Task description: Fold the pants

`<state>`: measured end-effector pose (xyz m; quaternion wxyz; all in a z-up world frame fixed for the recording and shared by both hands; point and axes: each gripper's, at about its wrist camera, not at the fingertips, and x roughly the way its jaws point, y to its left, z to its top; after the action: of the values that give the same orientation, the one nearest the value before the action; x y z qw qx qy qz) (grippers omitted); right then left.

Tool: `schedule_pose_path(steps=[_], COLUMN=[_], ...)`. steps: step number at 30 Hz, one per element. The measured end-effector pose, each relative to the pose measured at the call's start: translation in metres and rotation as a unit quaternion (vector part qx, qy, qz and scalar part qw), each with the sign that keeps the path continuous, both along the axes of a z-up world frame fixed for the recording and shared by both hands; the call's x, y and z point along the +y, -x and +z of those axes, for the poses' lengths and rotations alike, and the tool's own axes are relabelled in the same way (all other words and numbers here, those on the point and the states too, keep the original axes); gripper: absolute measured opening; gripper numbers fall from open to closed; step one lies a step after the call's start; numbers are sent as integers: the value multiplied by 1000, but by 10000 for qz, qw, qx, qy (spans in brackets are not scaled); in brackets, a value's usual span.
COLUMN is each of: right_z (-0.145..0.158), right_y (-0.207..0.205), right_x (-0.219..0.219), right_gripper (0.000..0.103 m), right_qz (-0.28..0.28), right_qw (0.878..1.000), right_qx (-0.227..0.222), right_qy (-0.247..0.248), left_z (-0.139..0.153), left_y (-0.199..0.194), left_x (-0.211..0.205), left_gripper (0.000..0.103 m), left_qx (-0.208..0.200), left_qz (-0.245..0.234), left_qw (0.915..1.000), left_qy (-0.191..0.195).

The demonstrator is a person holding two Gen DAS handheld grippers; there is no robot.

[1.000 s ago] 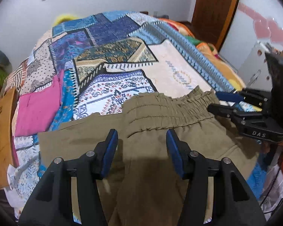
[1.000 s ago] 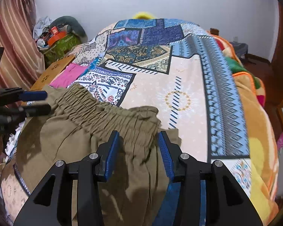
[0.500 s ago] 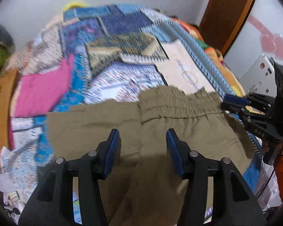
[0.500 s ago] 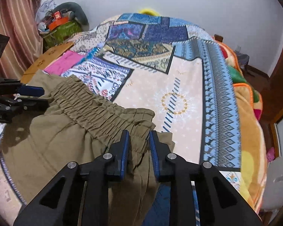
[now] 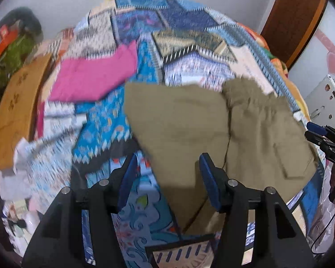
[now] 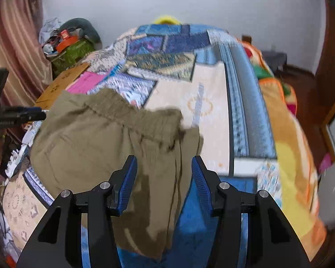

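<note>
Left wrist view: the left gripper [image 5: 167, 178] hangs with jaws apart and opening, nothing pinched, over the near edge of the olive pants [image 5: 223, 129], which lie on the patchwork bedspread [image 5: 105, 120] toward two o'clock.

Right wrist view: the right gripper [image 6: 164, 183] has jaws apart and opening above the pants [image 6: 96, 145], cloth beneath ungripped; the waistband runs toward eleven o'clock.

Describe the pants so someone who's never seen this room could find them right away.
Start at the bed with the busy patchwork cover. At its near edge lie the pants, partly folded, with a gathered elastic waistband. They are the only plain olive-khaki cloth there; the nearby pink cloth is bright and smooth.
</note>
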<state>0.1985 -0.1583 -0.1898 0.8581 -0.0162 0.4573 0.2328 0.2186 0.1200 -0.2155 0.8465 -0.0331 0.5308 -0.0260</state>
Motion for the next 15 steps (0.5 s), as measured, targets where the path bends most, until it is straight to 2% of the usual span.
schedule_pose_path(steps=[3,4,6,7,9,13,15], right_z=[-20,-26,-33,-35,-43,-51,-53], right_y=[0,-1,-3,-5,-11,-19,-22], right_x=[-4,-6,-11,-13,-17,-18,-16], right_gripper=[47,49,63,63,63,63,55], right_qz=[-110,-151,-264,-321,-332,-313,-233], right_qw=[9993,9988,9981,9976,9950,9905,9891], right_qx=[356,466,529,554,781,1009,1047], right_qy=[-44,-63,-188,-251,-518,-879,-1007], left_z=[-19,-20,-19,-20,-21,-20,-20], left_y=[2,2,-1,-4,-9,-18,-22], left_x=[-1,-2,-2,-2,-3,-12,-15], left_gripper=[59,62,65,65,65,64,61], left_qx=[252,221,209,229,235,129,97], left_qz=[37,54,70,61,41,-51,-67], left_qw=[9996,9996,9994,9991,9984,9989,9986], left_qy=[153,175,251,353,522,449,521])
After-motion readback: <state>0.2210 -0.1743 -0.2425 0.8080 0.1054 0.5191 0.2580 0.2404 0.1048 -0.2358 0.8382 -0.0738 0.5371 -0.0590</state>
